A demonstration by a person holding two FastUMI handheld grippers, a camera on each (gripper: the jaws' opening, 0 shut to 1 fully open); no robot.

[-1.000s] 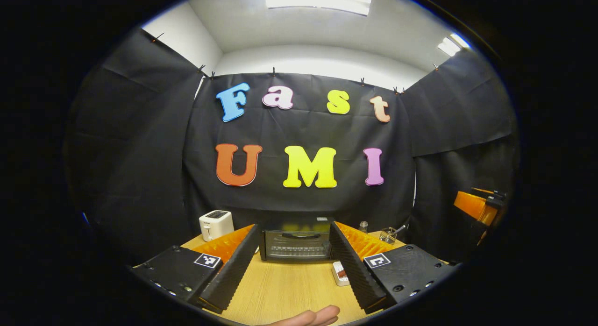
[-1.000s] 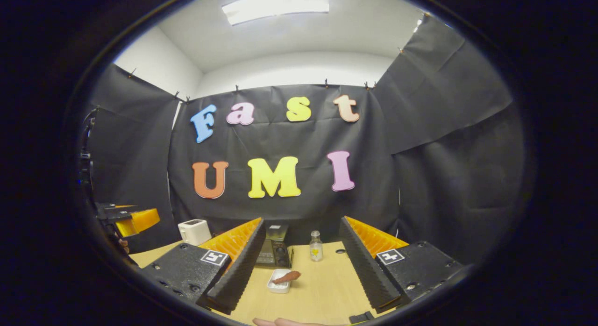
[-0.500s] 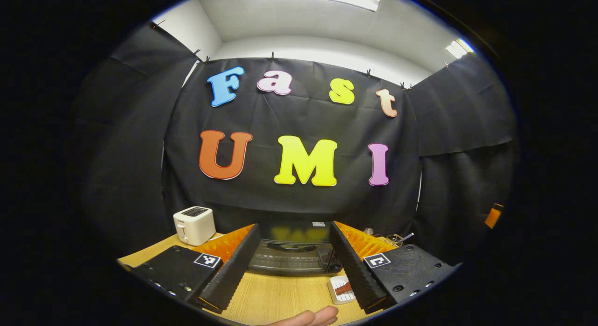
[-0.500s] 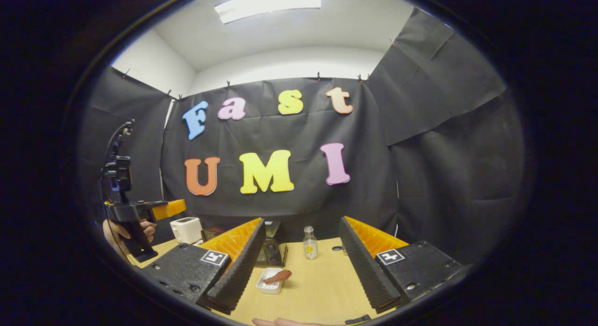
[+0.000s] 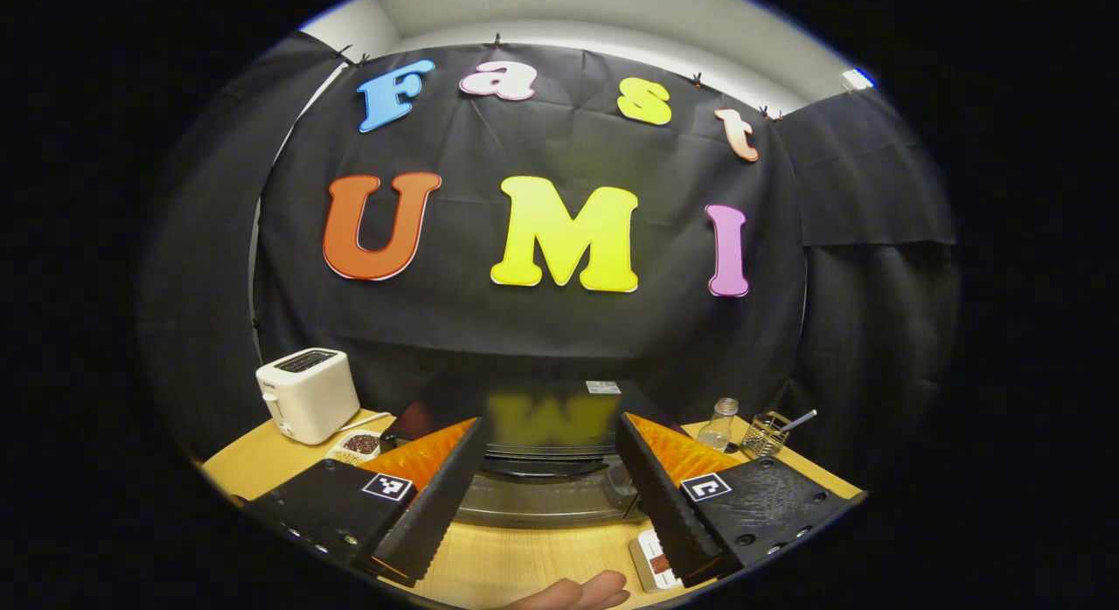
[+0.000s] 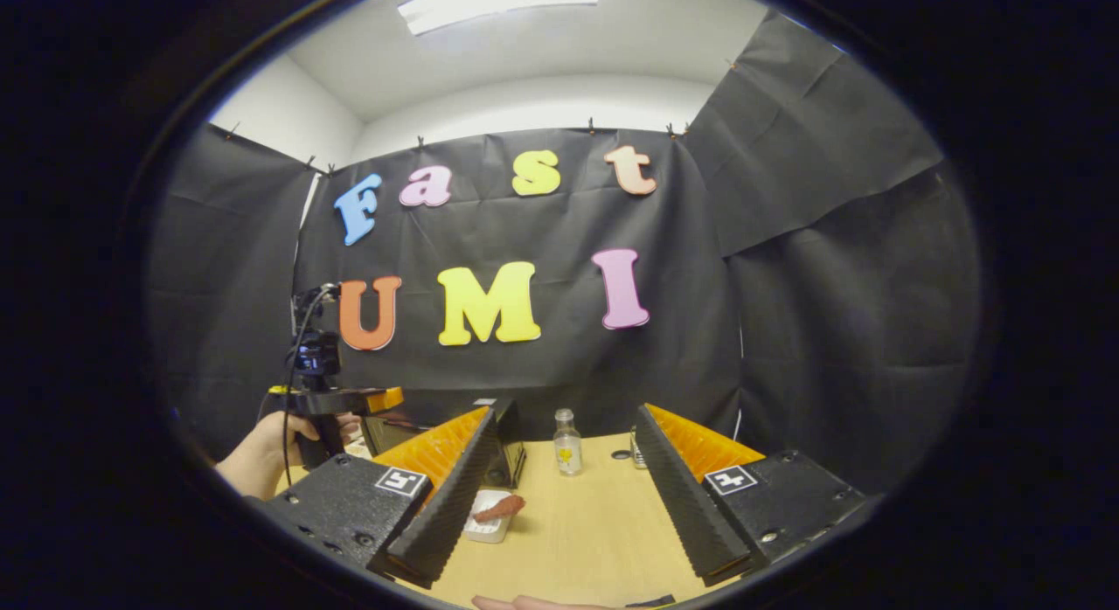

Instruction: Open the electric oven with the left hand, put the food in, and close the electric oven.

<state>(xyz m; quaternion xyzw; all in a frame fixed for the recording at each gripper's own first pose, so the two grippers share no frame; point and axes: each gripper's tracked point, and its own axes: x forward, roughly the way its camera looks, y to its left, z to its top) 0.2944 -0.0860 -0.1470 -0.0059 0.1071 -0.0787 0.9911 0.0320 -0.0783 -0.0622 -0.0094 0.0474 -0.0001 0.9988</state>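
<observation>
Oven (image 5: 546,457) sits on the wooden table (image 5: 253,461), door closed, framed between the spread fingers of the left gripper (image 5: 549,483). Right gripper (image 6: 559,496) gapes empty near the food (image 6: 498,508).

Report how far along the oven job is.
Done: nothing yet; the oven door looks shut. In hand: the left gripper, open, is lined up on the door handle, apparently not touching it. Left: open the door, put in the food, which lies in its white tray before the open, empty right gripper, then close it.
</observation>
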